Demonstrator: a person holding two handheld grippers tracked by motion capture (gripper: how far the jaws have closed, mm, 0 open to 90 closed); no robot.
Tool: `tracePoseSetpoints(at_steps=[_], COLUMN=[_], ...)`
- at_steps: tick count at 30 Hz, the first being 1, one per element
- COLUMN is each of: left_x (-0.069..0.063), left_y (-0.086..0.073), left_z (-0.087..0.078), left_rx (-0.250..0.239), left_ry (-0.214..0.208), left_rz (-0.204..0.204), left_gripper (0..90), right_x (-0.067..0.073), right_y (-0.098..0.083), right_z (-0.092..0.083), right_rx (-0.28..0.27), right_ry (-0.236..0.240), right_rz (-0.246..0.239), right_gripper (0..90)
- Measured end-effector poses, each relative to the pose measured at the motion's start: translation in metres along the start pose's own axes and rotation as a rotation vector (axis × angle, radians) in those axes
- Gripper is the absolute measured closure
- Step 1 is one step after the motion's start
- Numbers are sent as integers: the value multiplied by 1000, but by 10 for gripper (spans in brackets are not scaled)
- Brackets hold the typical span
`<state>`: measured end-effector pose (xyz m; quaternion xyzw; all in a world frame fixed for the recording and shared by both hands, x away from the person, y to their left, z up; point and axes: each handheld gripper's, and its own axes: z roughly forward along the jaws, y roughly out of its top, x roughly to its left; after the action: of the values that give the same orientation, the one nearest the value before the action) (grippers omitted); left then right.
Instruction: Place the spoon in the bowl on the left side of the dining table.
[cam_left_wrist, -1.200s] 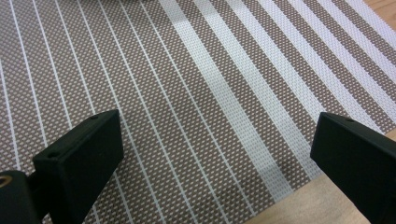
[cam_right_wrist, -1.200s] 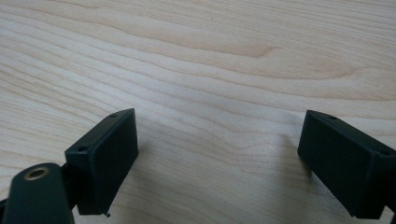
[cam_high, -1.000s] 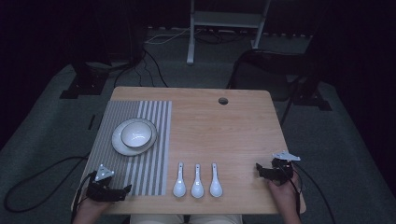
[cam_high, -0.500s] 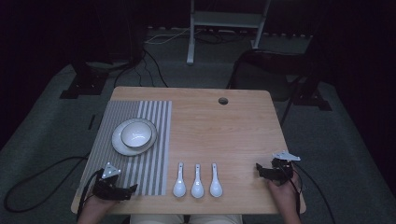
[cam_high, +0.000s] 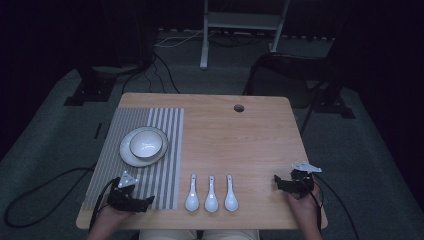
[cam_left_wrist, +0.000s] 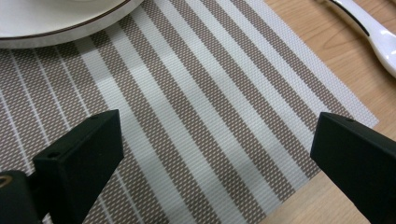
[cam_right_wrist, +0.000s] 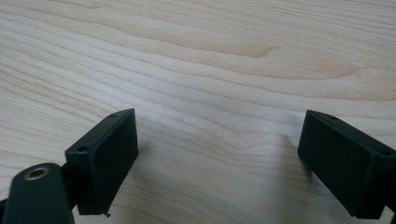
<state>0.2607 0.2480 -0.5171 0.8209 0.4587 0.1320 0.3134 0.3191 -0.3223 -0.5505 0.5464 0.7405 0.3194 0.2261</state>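
High view: left tool (cam_high: 144, 201) has slid right over the striped placemat (cam_high: 150, 185) toward the three white spoons (cam_high: 211, 192) at the near edge, so I'd guess a spoon pickup is next. Right tool (cam_high: 278, 182) hasn't budged.

Left gripper view: jaws wide apart over woven mat, glossy ceramic spoon (cam_left_wrist: 369, 29) far right.

Right gripper view: jaws spread, bare wood-grain bench (cam_right_wrist: 210, 70).

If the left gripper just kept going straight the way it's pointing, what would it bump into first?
Probably the nearest of the three white spoons. The left gripper hangs open over the striped placemat, aimed at its corner, and the left gripper view shows a spoon just beyond that. Depth is hard to judge.
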Motion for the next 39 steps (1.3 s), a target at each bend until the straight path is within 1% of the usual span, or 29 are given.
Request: tracePoseSetpoints(at_steps=[4, 5, 6, 8, 9, 10, 12, 13, 14, 16, 17, 18, 19, 23, 27, 28, 30, 31, 33, 34, 38, 39], left_x=[-4, -5, -6, -8, -9, -10, -12, -13, -14, -16, -17, -18, -19, -24, -28, -30, -32, -33, -36, -37, -43, -44], left_y=[4, 5, 7, 9, 10, 11, 13, 14, 15, 17, 18, 20, 21, 27, 34, 36, 40, 41, 45, 47, 52, 53], left_z=[3, 3, 4, 6, 7, 8, 9, 11, 12, 13, 14, 15, 16, 19, 22, 23, 24, 25, 28, 29, 34, 36], left_rx=[-2, -3, -3, -2, -1, 3, 7, 8, 8, 9, 9, 13, 14, 21, 20, 21, 21, 23, 22, 20, 21, 26], left_ry=[1, -9, -5, -13, -9, -17, -16, -24, -21, -30, -27, -35, -31, -43, -42, -50, -45, -53, -54, -64, -69, -79], left_rz=[9, 10, 13, 15, 16, 20, 26, 30, 32, 34, 33, 39, 41, 48, 57, 61, 64, 67, 68, 70, 74, 78], left_gripper=[26, 26, 26, 26, 26, 27, 27, 27, 27, 27, 27, 27, 27, 27, 27, 28, 27, 27, 28, 28, 41, 40], right_x=[0, 0, 0, 0, 0, 0, 0, 0, 0, 0, 0, 0, 0, 0, 0, 0, 0, 0, 0, 0, 0, 0], right_y=[0, 0, 0, 0, 0, 0, 0, 0, 0, 0, 0, 0, 0, 0, 0, 0, 0, 0, 0, 0, 0, 0], right_z=[0, 0, 0, 0, 0, 0, 0, 0, 0, 0, 0, 0, 0, 0, 0, 0, 0, 0, 0, 0, 0, 0], right_rx=[0, 0, 0, 0, 0, 0, 0, 0, 0, 0, 0, 0, 0, 0, 0, 0, 0, 0, 0, 0, 0, 0], right_ry=[0, 0, 0, 0, 0, 0, 0, 0, 0, 0, 0, 0, 0, 0, 0, 0, 0, 0, 0, 0, 0, 0], right_rz=[0, 1, 0, 1, 0, 0, 1, 0, 1, 0, 0, 1, 1, 0, 0, 0, 1, 0, 0, 0, 0, 0], right_gripper=[115, 115, 115, 115, 115, 115, 115, 116, 115, 115, 115, 115, 115, 115, 115, 115, 115, 115, 115, 115, 115, 115])
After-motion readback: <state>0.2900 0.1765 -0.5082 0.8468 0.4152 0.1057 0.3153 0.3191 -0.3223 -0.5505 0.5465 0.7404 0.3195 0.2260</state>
